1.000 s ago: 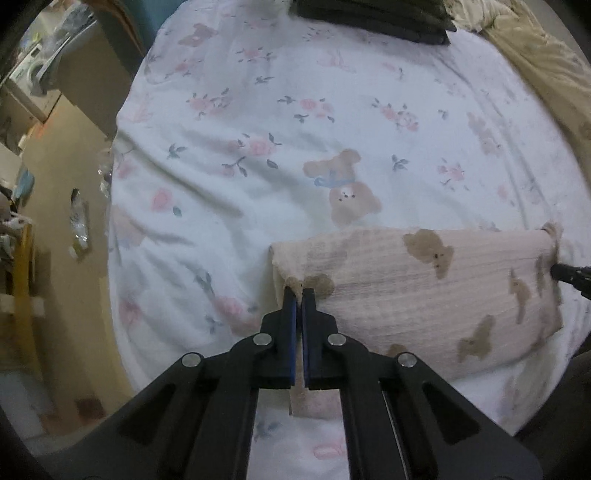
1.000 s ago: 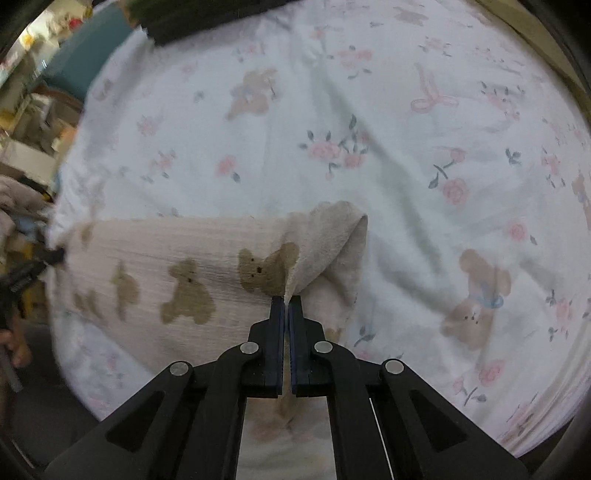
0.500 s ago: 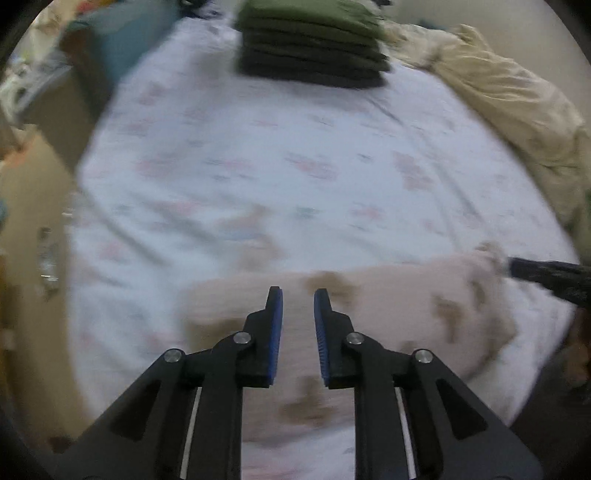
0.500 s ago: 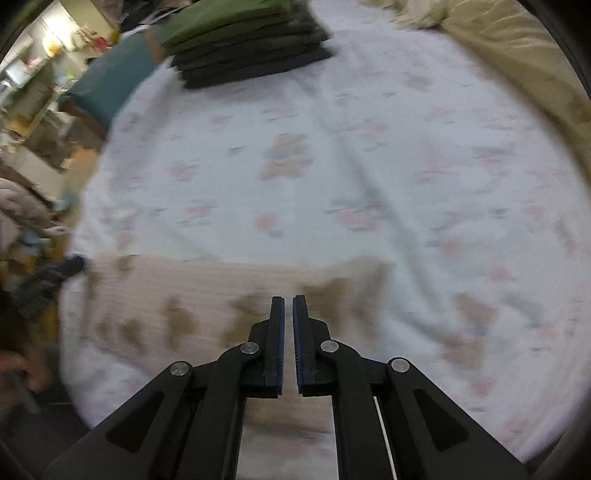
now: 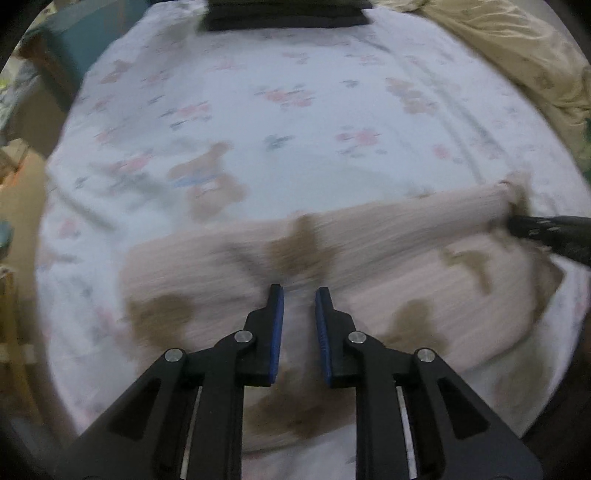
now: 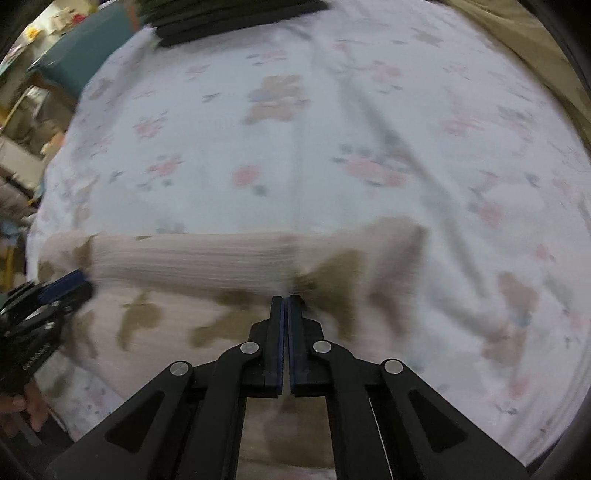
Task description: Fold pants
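Pants (image 5: 369, 266) flat on bedsheet (image 5: 295, 129), left gripper (image 5: 298, 295) fingers parted above them, right gripper (image 6: 285, 301) fingers closed, empty.

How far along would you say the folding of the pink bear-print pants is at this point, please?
Done: the pink ribbed bear-print pants lie as a long folded band on the floral bedsheet. In hand: nothing; the left gripper hangs over them, jaws apart, and the right gripper is shut and empty. Left: likely another fold, then perhaps joining the dark folded stack.
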`<action>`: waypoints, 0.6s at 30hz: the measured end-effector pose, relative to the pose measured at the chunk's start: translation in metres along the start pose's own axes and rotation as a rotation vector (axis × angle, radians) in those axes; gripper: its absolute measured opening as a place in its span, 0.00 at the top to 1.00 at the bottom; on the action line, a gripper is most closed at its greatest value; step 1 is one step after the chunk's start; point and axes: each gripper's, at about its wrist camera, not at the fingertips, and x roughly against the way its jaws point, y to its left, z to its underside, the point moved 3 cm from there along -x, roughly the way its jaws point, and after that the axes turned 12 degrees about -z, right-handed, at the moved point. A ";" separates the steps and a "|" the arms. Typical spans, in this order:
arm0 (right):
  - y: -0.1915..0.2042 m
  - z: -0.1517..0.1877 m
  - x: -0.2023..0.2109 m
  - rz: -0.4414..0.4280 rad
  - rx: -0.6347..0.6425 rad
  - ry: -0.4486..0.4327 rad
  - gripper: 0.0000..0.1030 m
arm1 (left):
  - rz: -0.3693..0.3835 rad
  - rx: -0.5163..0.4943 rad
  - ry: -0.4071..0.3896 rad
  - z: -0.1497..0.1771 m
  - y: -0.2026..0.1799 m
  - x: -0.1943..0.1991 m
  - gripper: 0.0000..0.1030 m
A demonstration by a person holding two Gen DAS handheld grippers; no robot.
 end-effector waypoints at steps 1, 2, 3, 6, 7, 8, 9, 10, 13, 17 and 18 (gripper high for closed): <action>-0.009 0.002 0.000 0.031 -0.026 0.007 0.99 | -0.022 0.012 0.013 0.003 0.009 -0.002 0.85; -0.015 0.003 0.002 0.052 -0.044 0.011 0.99 | -0.030 0.017 0.020 0.004 0.013 -0.003 0.85; -0.020 0.004 0.004 0.056 -0.063 0.013 0.99 | -0.047 0.027 0.025 0.005 0.018 -0.002 0.84; -0.020 0.003 0.016 0.096 -0.061 -0.009 0.94 | -0.124 0.047 0.021 0.008 0.033 0.005 0.84; -0.014 0.003 0.021 0.114 -0.042 -0.029 0.94 | -0.143 0.058 0.016 0.008 0.036 0.008 0.84; -0.009 0.002 0.027 0.095 -0.034 -0.053 0.94 | -0.129 0.092 -0.001 0.008 0.040 0.014 0.84; 0.001 0.000 0.036 0.029 -0.031 -0.094 0.94 | -0.109 0.114 -0.012 0.010 0.043 0.019 0.84; 0.010 -0.002 0.040 -0.021 -0.022 -0.117 0.94 | -0.063 0.147 -0.038 0.011 0.046 0.027 0.83; 0.040 -0.005 0.043 -0.133 0.073 -0.147 0.94 | 0.012 0.163 -0.145 0.006 0.037 0.047 0.78; 0.067 0.004 0.017 -0.300 0.134 -0.029 0.94 | 0.164 0.091 -0.153 0.007 0.007 0.051 0.69; 0.071 0.007 0.007 -0.321 0.141 0.017 0.94 | 0.193 0.071 -0.116 0.011 0.000 0.046 0.69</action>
